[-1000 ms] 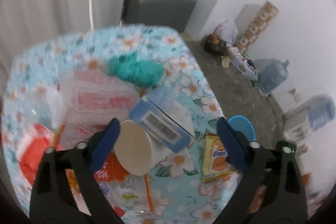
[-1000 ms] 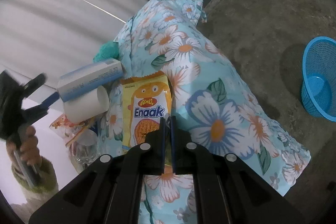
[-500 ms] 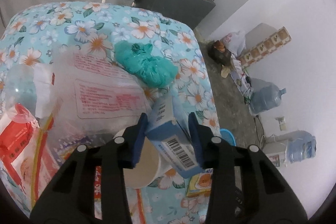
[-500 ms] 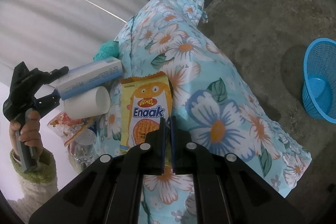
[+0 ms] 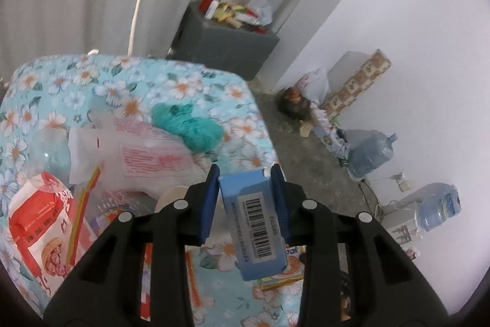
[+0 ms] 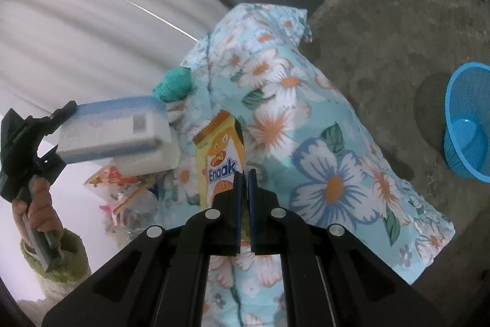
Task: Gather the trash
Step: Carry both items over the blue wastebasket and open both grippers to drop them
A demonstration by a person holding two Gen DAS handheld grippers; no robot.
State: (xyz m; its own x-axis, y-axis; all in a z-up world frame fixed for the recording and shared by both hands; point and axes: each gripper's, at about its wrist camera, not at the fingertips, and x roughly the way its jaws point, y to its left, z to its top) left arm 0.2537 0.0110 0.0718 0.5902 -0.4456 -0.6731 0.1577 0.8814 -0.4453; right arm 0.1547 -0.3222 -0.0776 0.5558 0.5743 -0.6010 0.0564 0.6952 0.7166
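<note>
Blue box [image 5: 252,222] – L gripper [image 5: 245,173] closing on it.

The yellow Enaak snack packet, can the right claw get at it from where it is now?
Probably yes. The right claw sits shut right over the Enaak packet, nothing between them, though it must open first. The blue box is held off to the side.
</note>
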